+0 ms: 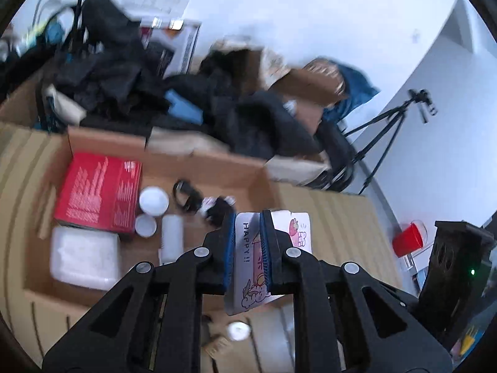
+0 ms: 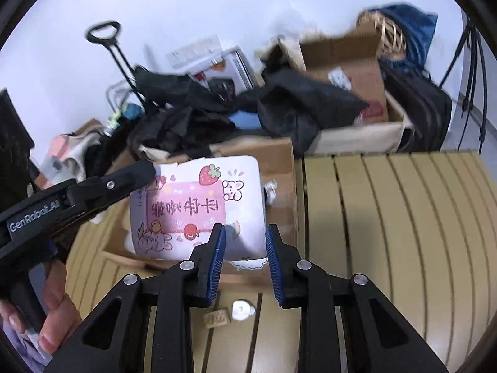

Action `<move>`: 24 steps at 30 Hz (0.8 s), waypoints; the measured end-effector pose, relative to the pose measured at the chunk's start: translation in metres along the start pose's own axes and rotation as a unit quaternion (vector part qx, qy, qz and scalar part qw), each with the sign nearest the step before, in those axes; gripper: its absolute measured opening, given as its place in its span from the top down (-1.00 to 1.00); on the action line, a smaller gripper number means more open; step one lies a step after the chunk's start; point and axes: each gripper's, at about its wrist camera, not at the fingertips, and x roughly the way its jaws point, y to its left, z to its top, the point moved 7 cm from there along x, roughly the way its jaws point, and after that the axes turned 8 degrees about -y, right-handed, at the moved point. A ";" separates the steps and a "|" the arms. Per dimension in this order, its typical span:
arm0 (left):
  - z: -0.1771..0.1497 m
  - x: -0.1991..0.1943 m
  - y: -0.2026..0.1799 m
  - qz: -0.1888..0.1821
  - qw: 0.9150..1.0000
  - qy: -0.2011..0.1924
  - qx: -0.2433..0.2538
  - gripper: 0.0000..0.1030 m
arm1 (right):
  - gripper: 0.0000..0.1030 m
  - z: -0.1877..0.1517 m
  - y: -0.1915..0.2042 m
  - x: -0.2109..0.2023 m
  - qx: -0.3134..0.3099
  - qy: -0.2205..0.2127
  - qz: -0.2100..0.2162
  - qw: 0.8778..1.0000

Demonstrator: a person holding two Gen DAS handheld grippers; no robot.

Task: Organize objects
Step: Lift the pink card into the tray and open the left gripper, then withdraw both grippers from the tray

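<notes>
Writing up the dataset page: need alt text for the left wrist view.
The left hand-held gripper is shut on a white illustrated card reading "HAPPY!!", held above an open cardboard box. The box holds a red box, white round containers and a white packet.

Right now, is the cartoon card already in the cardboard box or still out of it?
Out: the left gripper holds the cartoon card above the cardboard box.

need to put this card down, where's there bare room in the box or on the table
The left tool grips the card over the cardboard box. Bare box floor lies along the far wall, behind the black strap. The box's left half is crowded: red box, white pack, jars. The slatted table right of the box is bare.
</notes>
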 end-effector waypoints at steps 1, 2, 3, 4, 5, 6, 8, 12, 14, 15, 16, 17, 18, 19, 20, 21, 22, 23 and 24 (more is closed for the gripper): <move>-0.006 0.012 0.007 0.006 1.000 0.012 -0.002 0.77 | 0.44 -0.006 -0.004 0.014 0.003 0.013 -0.008 1.000; -0.013 0.026 0.017 0.017 1.000 0.025 -0.001 0.77 | 0.44 -0.013 -0.009 0.027 0.006 0.024 -0.017 1.000; -0.024 0.042 0.027 0.034 0.998 0.044 0.003 0.77 | 0.43 -0.019 -0.012 0.037 0.005 0.035 -0.023 0.999; -0.034 0.054 0.037 0.050 0.997 0.061 0.002 0.77 | 0.43 -0.026 -0.015 0.048 0.004 0.052 -0.027 0.998; -0.040 0.058 0.041 0.053 0.996 0.069 0.001 0.77 | 0.43 -0.029 -0.016 0.052 0.004 0.058 -0.025 0.998; -0.042 0.057 0.044 0.053 0.996 0.069 -0.004 0.76 | 0.42 -0.030 -0.015 0.053 0.001 0.057 -0.024 0.998; -0.039 0.043 0.046 0.043 0.998 0.044 -0.021 0.59 | 0.37 -0.027 -0.013 0.048 -0.017 0.052 -0.025 0.998; -0.030 0.003 0.034 0.023 0.999 0.027 -0.033 0.36 | -0.46 -0.019 -0.006 0.022 -0.024 0.025 -0.016 0.999; -0.023 -0.023 0.023 0.022 0.999 0.018 -0.018 0.22 | -0.46 -0.014 -0.004 0.003 -0.017 0.018 -0.010 1.000; -0.019 -0.042 0.018 0.034 0.999 0.015 -0.005 -0.06 | -0.46 -0.011 -0.002 -0.006 -0.017 0.014 -0.006 1.000; -0.014 -0.058 0.013 0.040 0.999 0.009 0.003 -0.22 | -0.46 -0.007 -0.001 -0.023 -0.018 0.008 -0.004 1.000; -0.007 -0.079 0.007 0.045 0.999 -0.003 0.012 -0.25 | -0.46 -0.002 0.001 -0.034 -0.021 0.004 -0.004 1.000; -0.002 -0.105 0.001 0.060 0.998 -0.020 0.032 -0.30 | -0.46 0.002 0.003 -0.049 -0.027 -0.002 -0.004 1.000; 0.001 -0.125 -0.004 0.078 0.995 -0.034 0.054 -0.41 | -0.46 0.007 0.005 -0.069 -0.035 -0.009 -0.006 0.999; 0.003 -0.147 -0.010 0.105 0.990 -0.050 0.084 -0.48 | -0.46 0.010 0.007 -0.083 -0.041 -0.014 -0.007 0.999; 0.004 -0.176 -0.019 0.147 0.978 -0.069 0.127 -0.61 | -0.46 0.013 0.009 -0.098 -0.048 -0.022 -0.007 0.999; 0.004 -0.189 -0.023 0.165 0.972 -0.078 0.146 -0.64 | -0.46 0.015 0.011 -0.116 -0.054 -0.028 -0.008 0.998; 0.002 -0.207 -0.030 0.185 0.964 -0.085 0.168 -0.64 | -0.46 0.017 0.012 -0.133 -0.057 -0.034 -0.009 0.998; -0.003 -0.225 -0.037 0.197 0.959 -0.086 0.185 -0.64 | -0.46 0.018 0.013 -0.149 -0.060 -0.038 -0.008 0.997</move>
